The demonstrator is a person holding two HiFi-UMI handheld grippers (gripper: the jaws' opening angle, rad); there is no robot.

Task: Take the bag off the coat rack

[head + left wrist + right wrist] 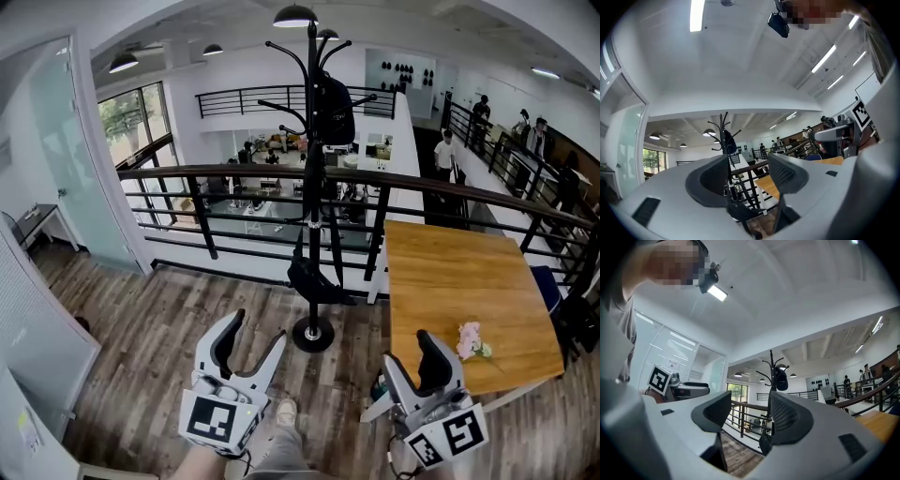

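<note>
A black coat rack (pixel 312 216) stands on the wood floor by the railing. A black bag (pixel 334 111) hangs from its upper hooks, and a second dark bag (pixel 314 279) hangs low on the pole. My left gripper (pixel 257 330) is open and empty, low and to the left of the rack's base. My right gripper (pixel 409 356) is open and empty too, by the table's near corner. In the left gripper view the rack (pixel 723 133) and upper bag (pixel 731 145) show far off between the jaws. The right gripper view shows the upper bag (pixel 781 379) the same way.
A black metal railing (pixel 234 174) runs behind the rack over a drop to a lower floor. A wooden table (pixel 459 281) with pink flowers (pixel 472 339) stands to the right. A glass door (pixel 70 159) is at the left. A person's shoe (pixel 284 412) shows below.
</note>
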